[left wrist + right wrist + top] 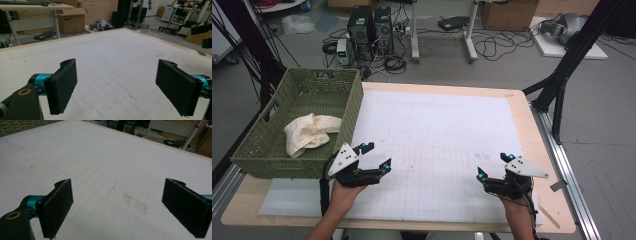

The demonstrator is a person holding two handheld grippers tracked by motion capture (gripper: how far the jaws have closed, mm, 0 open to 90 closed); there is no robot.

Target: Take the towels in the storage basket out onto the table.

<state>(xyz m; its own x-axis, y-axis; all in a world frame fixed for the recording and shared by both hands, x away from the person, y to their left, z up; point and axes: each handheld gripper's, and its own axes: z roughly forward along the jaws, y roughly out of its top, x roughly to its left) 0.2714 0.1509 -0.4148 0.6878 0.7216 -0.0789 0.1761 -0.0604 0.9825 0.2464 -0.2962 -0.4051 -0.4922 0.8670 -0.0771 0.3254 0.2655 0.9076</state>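
Two tongs hover low over the white gridded mat (pixel 437 145) near the person's edge of the bench (pixel 532 130), and both hold nothing. The left tongs (pixel 378 156) sit just beside the front right corner of the green woven basket (pixel 272 145), with their jaws spread wide and pointing toward the middle of the mat; in the left gripper view (pixel 117 87) the two black pads stand far apart with bare grid lines between them. The right tongs (pixel 494 166) are well apart from the left, toward the right side of the mat, and also gape wide; in the right gripper view (pixel 117 210) the gap between the pads frames a faint dark smudge (pixel 135 202) on the mat.

Nearest the left tongs lies a crumpled cream cloth (pixel 309 132), inside the basket and against its right wall. The basket rests on the left end of the bench, partly overhanging the mat's edge. Beyond the far edge, on the grey floor, stand two black computer towers (pixel 369 27) among loose cables, with a cardboard box (pixel 507 14) farther right.
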